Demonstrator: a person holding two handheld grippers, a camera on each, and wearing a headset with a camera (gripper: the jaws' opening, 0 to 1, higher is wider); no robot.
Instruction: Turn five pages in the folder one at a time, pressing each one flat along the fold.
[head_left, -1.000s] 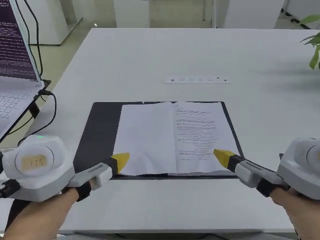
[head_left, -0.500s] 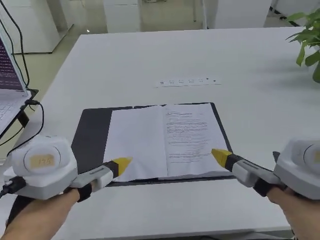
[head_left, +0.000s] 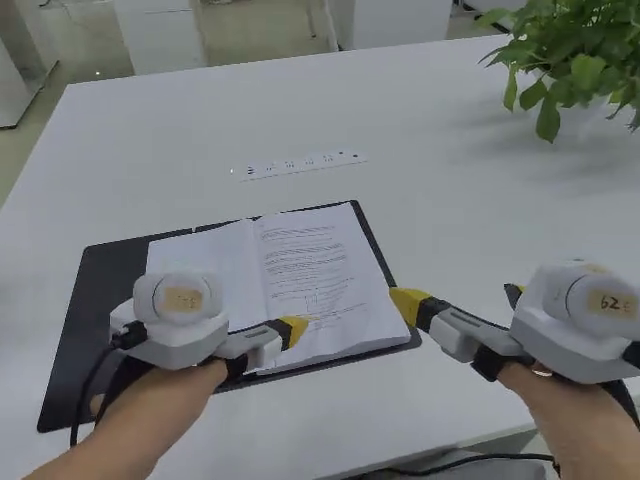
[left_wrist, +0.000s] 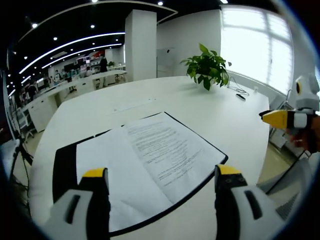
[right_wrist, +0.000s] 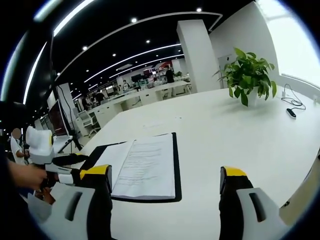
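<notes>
From the head view, the open folder (head_left: 100, 300) lies flat by the bench's (head_left: 450, 180) near edge. Its long axis runs along that edge, slightly skewed, and its fold points toward the far edge and a power strip (head_left: 295, 163). The left tool (head_left: 293, 330) is over the printed page's near edge, and the right tool (head_left: 408, 300) is just beside the folder's near right corner. Each gripper view shows its own jaws spread wide, released.
</notes>
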